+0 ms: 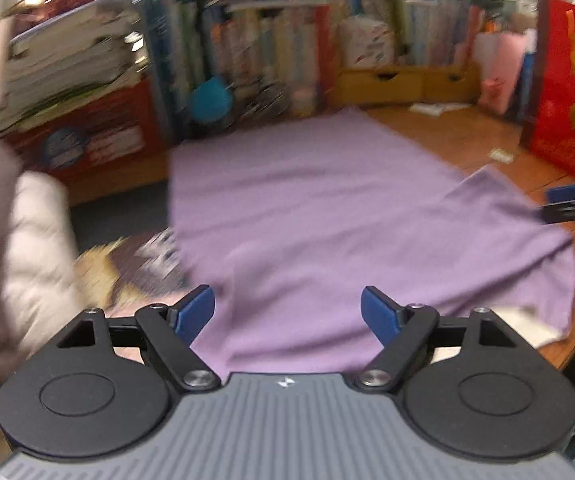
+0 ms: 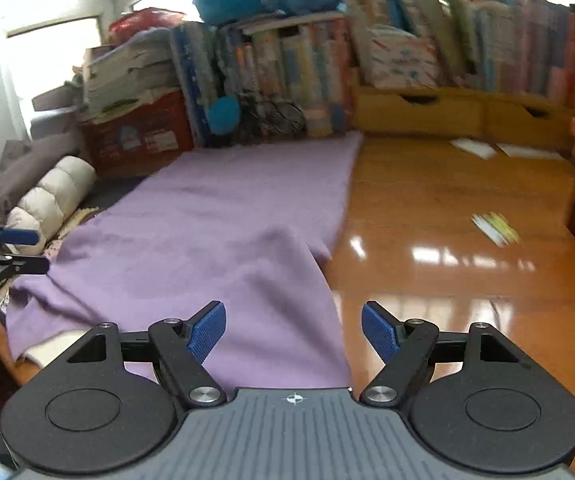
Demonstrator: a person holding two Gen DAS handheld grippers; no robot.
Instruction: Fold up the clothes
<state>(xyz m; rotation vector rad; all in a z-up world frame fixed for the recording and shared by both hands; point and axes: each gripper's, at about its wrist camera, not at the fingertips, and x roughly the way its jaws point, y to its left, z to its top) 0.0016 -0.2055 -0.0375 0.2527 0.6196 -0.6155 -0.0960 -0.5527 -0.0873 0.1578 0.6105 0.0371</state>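
Left wrist view shows your left gripper (image 1: 287,312) released over the flat purple knit garment (image 1: 327,216) spread mid-frame on the glossy wooden table (image 2: 447,220), and your right gripper (image 2: 293,332) likewise spread and empty, probably ready for another fold.

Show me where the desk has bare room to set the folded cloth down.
Free: bare wood right of the purple cloth, bordered by drawers behind and red bag at right; only paper scraps. Crowded: books at the back, clutter off the cloth's left edge.
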